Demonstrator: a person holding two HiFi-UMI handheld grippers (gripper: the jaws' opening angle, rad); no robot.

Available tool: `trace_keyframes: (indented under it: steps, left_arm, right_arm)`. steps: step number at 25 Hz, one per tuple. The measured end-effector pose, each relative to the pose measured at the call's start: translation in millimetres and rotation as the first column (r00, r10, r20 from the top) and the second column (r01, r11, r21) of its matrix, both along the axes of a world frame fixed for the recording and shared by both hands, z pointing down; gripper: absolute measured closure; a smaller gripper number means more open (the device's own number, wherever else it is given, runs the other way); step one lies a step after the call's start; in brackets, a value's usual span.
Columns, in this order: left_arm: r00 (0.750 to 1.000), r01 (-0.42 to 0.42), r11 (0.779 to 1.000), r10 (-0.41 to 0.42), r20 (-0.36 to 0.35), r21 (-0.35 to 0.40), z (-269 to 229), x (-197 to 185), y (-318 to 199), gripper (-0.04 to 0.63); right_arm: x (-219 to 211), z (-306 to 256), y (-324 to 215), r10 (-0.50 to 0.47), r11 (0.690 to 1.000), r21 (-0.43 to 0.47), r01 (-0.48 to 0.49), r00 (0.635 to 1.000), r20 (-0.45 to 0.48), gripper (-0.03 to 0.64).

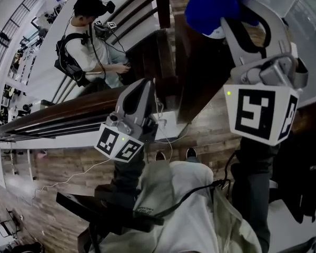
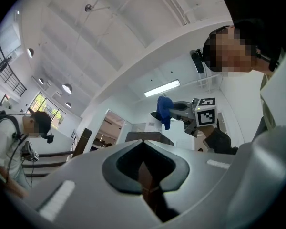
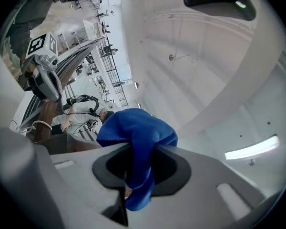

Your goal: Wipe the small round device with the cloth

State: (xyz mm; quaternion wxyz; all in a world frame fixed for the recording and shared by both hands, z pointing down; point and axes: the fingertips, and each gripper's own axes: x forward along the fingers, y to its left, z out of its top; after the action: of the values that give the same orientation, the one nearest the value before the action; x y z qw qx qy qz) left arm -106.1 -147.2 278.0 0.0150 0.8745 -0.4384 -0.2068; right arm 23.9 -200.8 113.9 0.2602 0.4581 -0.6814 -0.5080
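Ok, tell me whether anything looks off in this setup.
Yes. Both grippers point up at the ceiling rather than at any work surface. The right gripper is clamped on a bunched blue cloth, and the left gripper is shut on nothing. No small round device shows in any view.

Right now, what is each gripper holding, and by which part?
The right gripper pinches the blue cloth at a fold, most of it bunched beyond the jaws. The left gripper holds nothing.

Wooden floor (image 1: 52, 165), white cable (image 1: 69, 178) across it
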Motion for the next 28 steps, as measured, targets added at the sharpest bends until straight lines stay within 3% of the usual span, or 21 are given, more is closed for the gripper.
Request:
trace_keyframes:
  steps: [5, 11, 13, 16, 20, 22, 28]
  left_arm:
    - [1.000, 0.010, 1.000, -0.011, -0.016, -0.018, 8, -14, 6, 0.595]
    - [0.999, 0.023, 0.999, -0.024, -0.025, -0.038, 13, -33, 12, 0.595]
    - [0.999, 0.016, 0.999, -0.017, -0.027, -0.037, 9, -35, 10, 0.595]
    - [1.000, 0.007, 0.999, -0.008, -0.029, -0.032, 8, -37, 11, 0.595]
    - [0.999, -0.005, 1.000, 0.005, -0.033, -0.027, 13, -39, 9, 0.595]
    - [0.999, -0.013, 1.000, 0.012, -0.035, -0.026, 13, -39, 8, 0.595]
    - [0.999, -0.021, 0.999, 0.020, -0.037, -0.028, 16, -45, 10, 0.595]
  right_arm:
    - [-12, 26, -7, 0.037, 0.998, -0.050, -0.040, 0.998, -0.057, 0.534]
    - [-12, 69, -7, 0.050, 0.976, -0.207, -0.072, 0.993, -0.106, 0.534]
    - [-11, 63, -7, 0.077, 0.979, -0.178, -0.098, 0.989, -0.123, 0.534]
    - [-16, 37, -6, 0.125, 0.989, -0.064, -0.134, 0.984, -0.131, 0.534]
    - [-31, 7, -23, 0.233, 0.972, 0.058, -0.226, 0.956, -0.180, 0.532]
    - [-42, 7, -35, 0.261, 0.965, 0.058, -0.254, 0.943, -0.206, 0.532]
    - [-50, 56, -45, 0.281, 0.951, -0.057, -0.305, 0.925, -0.255, 0.534]
